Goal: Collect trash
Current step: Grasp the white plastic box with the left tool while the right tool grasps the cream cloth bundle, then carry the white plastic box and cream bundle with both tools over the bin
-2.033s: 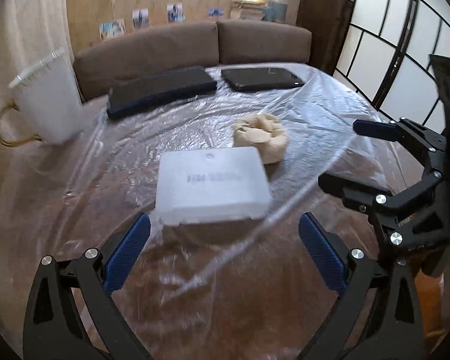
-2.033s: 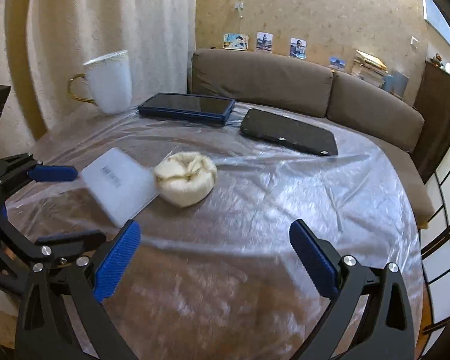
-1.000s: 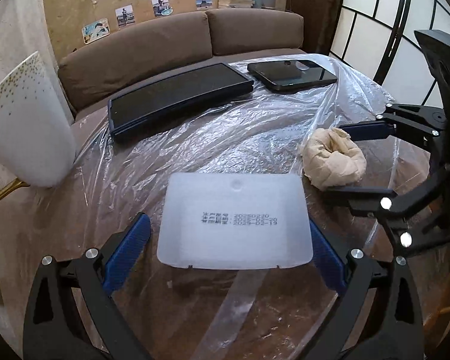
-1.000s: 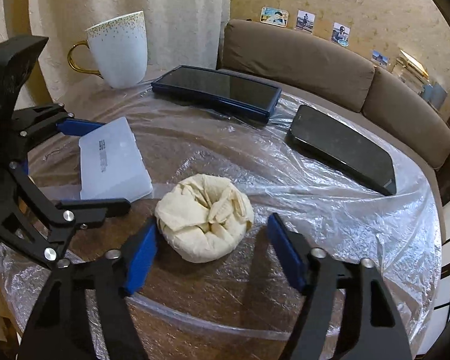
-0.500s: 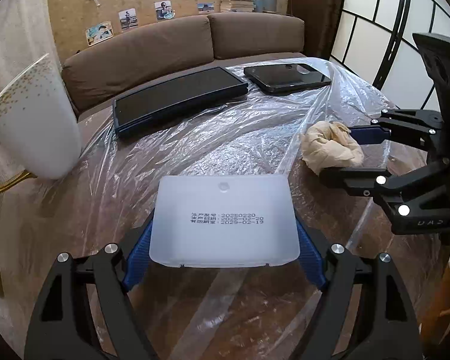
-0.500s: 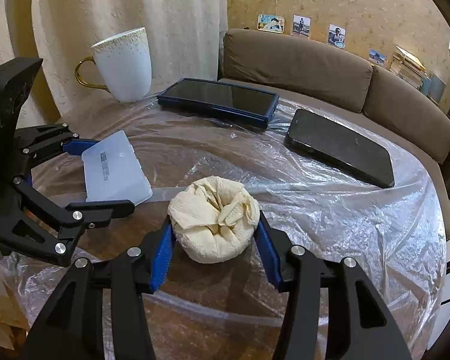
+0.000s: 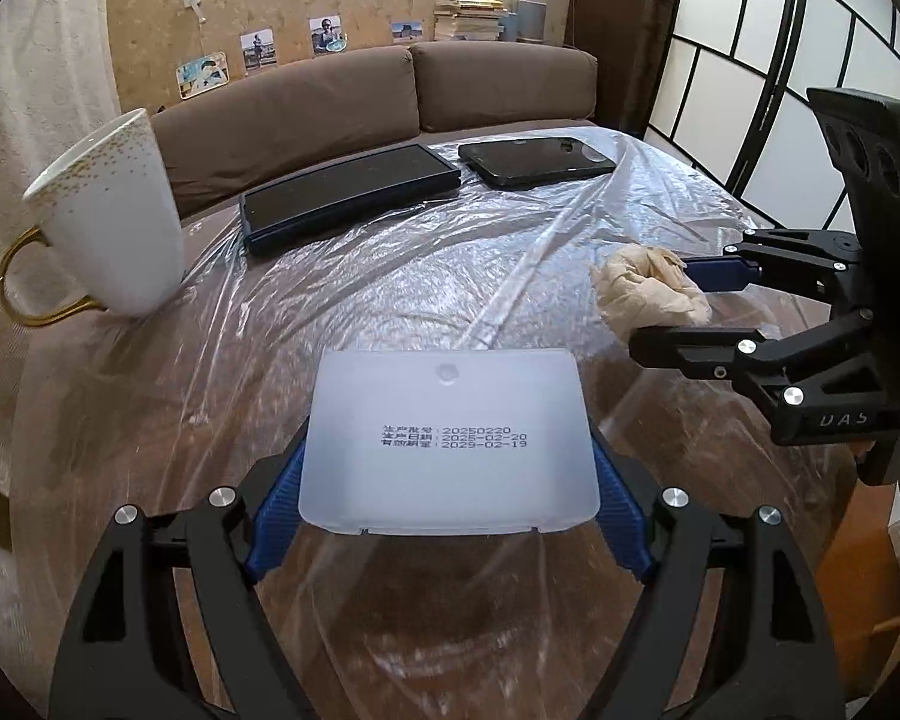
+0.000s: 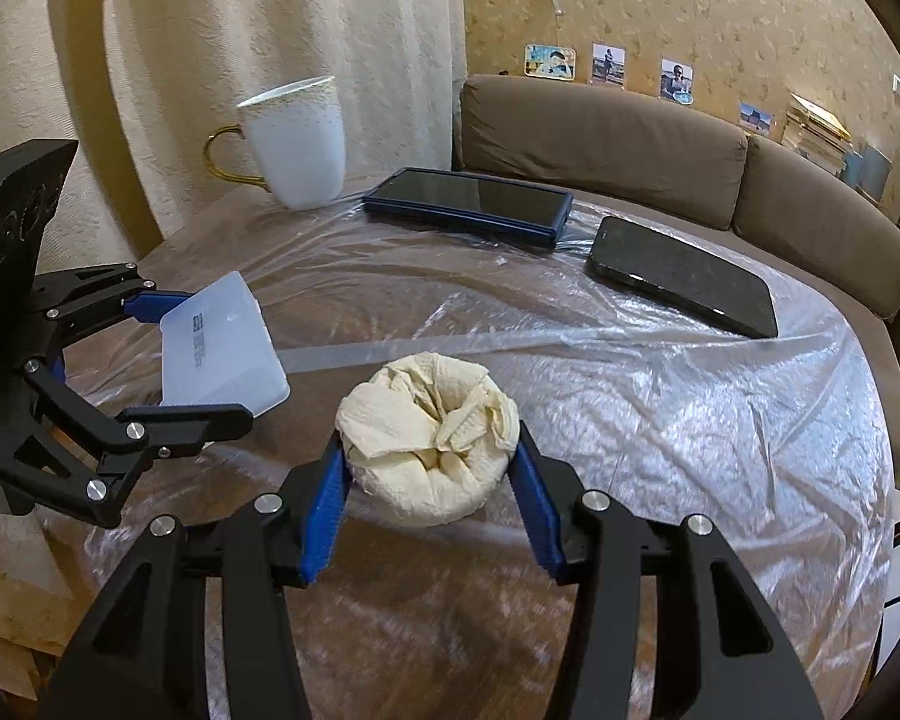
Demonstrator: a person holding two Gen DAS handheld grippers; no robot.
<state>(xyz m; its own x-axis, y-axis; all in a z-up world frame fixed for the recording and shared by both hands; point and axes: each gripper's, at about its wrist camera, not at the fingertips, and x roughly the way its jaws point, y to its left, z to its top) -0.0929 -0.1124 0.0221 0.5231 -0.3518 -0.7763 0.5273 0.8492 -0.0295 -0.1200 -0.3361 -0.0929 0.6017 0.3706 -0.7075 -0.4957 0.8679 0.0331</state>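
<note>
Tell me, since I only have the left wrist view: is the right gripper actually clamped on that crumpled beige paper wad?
Observer: Yes. In the right wrist view, both blue pads of the right gripper press against the sides of the crumpled beige paper wad.
Operator: Is the wad a solid ball?
Observer: No. From above, its top folds inward into a hollow centre.
Operator: And my frosted white plastic box?
Observer: Seen from the side, the frosted white plastic box is a shallow case with real thickness, not a flat card. It sits between the fingers of the left gripper.
</note>
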